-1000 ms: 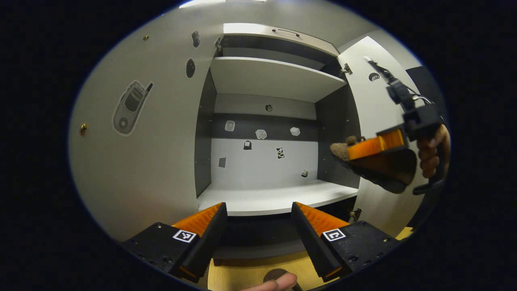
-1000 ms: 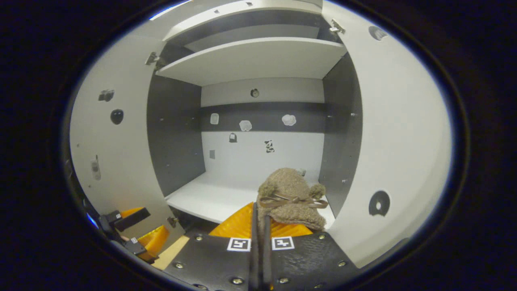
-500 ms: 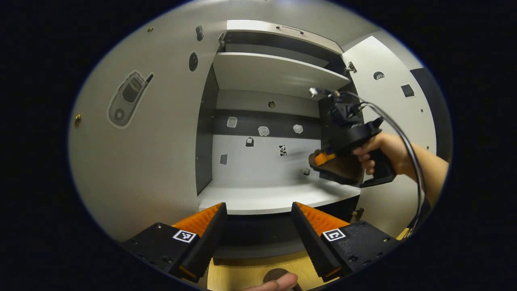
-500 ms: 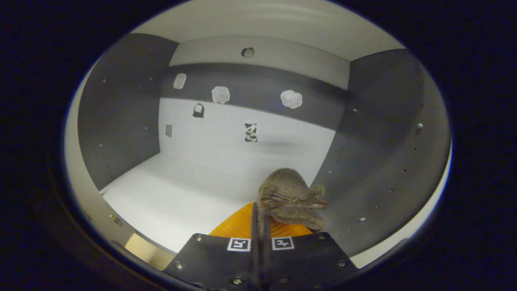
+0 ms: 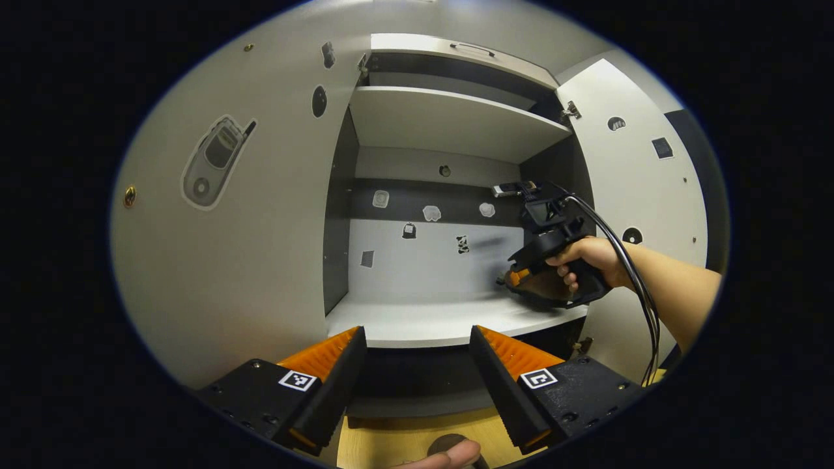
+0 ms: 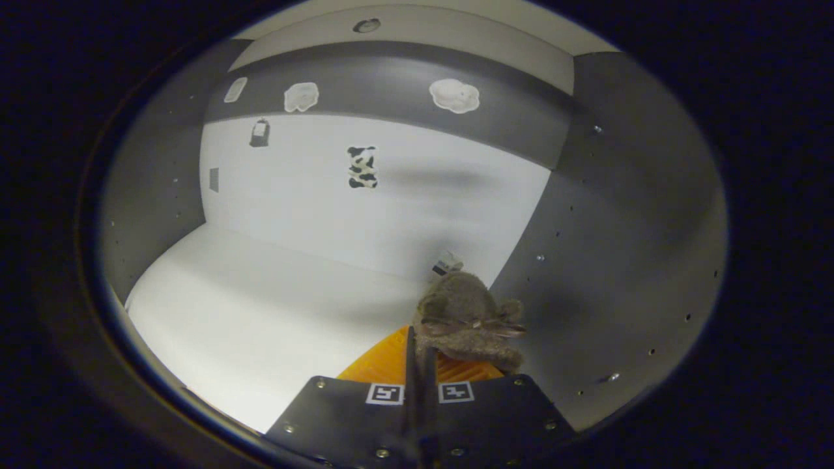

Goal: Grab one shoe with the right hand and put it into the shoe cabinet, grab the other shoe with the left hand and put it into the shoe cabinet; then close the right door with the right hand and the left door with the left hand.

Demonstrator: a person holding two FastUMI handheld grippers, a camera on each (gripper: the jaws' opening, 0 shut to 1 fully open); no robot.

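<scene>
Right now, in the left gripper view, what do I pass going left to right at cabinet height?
Left door → cabinet's back wall → right gripper holding the shoe → hand → right door.

Over the last second the right gripper (image 5: pixel 515 279) moves from in front of the open right door (image 5: pixel 635 195) into the shoe cabinet (image 5: pixel 456 124), carrying the fuzzy brown shoe (image 6: pixel 469 316) with it. It now sits lower and deeper, just above the right end of the white shelf (image 6: pixel 260 293). In the right gripper view the back wall (image 6: pixel 417 208) looms closer, and the doors and upper shelf pass out of frame.
</scene>
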